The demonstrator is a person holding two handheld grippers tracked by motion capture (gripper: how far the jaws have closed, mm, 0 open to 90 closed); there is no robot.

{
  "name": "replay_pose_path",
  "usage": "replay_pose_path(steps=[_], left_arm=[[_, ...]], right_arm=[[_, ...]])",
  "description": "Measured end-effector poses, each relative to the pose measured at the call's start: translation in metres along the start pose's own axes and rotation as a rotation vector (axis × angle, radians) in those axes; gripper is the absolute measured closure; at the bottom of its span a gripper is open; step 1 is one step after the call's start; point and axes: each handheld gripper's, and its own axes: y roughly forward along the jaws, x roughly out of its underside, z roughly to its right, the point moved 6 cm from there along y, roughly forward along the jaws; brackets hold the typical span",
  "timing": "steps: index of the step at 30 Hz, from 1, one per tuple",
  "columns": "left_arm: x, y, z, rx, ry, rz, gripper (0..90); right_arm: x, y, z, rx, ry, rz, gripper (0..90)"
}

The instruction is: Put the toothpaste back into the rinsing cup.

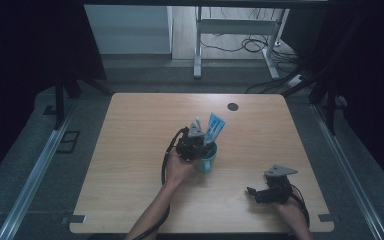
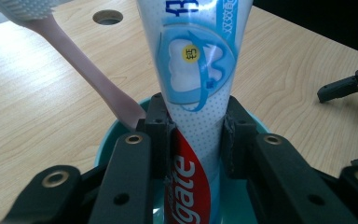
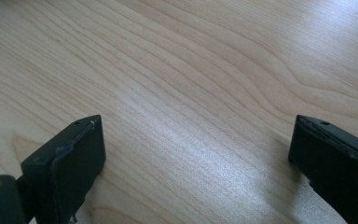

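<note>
A teal cup (image 1: 209, 161) (image 2: 106, 142) stands near the middle of the wooden table (image 1: 130, 150). In it a blue-and-white toothpaste tube (image 1: 214, 126) (image 2: 198, 70) stands upright, and beside it leans a pink toothbrush (image 1: 198, 120) (image 2: 88, 70). My left gripper (image 1: 195, 145) (image 2: 196, 128) reaches over the cup's rim, both pads against the tube's sides just above the red lettering. My right gripper (image 1: 252, 192) (image 3: 196, 154) rests low over bare wood at the front right, jaws wide apart with nothing between them; its fingers (image 2: 345, 86) also show at the right of the left gripper view.
A round cable hole (image 1: 233, 106) (image 2: 107, 17) lies in the table top behind the cup. Beyond the far edge stand a white desk frame (image 1: 197, 45) and loose cables (image 1: 252, 45) on the floor. Dark curtains flank both sides.
</note>
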Motion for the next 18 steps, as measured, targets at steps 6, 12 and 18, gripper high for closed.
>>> replay_pose_path(steps=[6, 12, 18], left_arm=[[-0.0006, -0.0016, 0.0011, -0.001, 0.003, 0.010, 63.6], [-0.0010, -0.0052, 0.0021, -0.016, 0.024, 0.031, 51.8], [-0.0029, -0.0095, 0.0043, -0.017, 0.036, 0.050, 42.7]], right_arm=[[0.0000, 0.0000, 0.0000, 0.000, 0.000, 0.000, 3.5], [0.0001, -0.0001, -0.0002, 0.000, 0.002, -0.001, 3.5], [0.0001, -0.0001, -0.0003, 0.000, 0.002, -0.002, 3.4]])
